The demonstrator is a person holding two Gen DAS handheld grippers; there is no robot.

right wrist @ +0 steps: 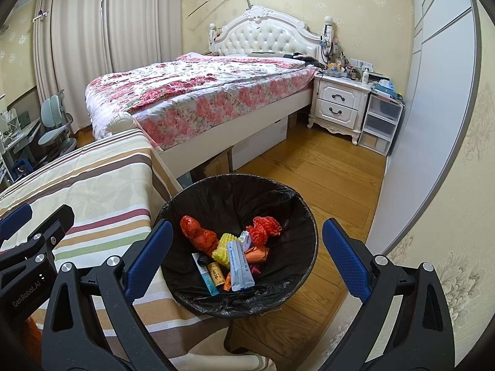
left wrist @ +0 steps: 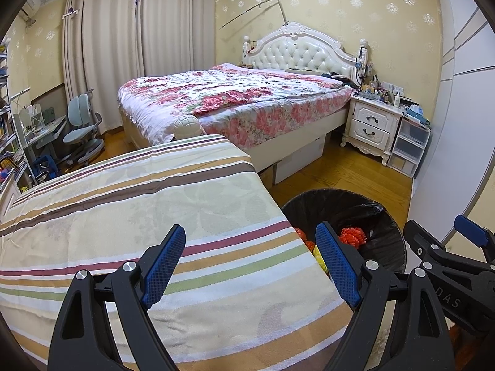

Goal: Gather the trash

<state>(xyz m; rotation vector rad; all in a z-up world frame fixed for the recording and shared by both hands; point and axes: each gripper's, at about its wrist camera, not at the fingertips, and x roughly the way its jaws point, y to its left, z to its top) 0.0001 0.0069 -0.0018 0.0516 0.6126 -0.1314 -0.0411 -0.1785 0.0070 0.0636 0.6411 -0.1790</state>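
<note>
Both my claws, left (left wrist: 249, 266) and right (right wrist: 244, 258), gape wide with nothing between the pads, and the trash (right wrist: 230, 250) — foam nets, wrappers, sachets — already lies in the bin (right wrist: 306, 216), so I judge the collecting about done. The striped worktop (left wrist: 139, 204) left of the bin shows nothing left to pick; next I would only check it and draw back. Beyond the bin lie wooden floor (right wrist: 309, 167), a floral bed (right wrist: 191, 92) and a nightstand (right wrist: 337, 105).

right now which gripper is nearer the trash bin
Right. The right gripper hangs open over the trash bin; the left gripper is beside it, above the striped cloth.
</note>
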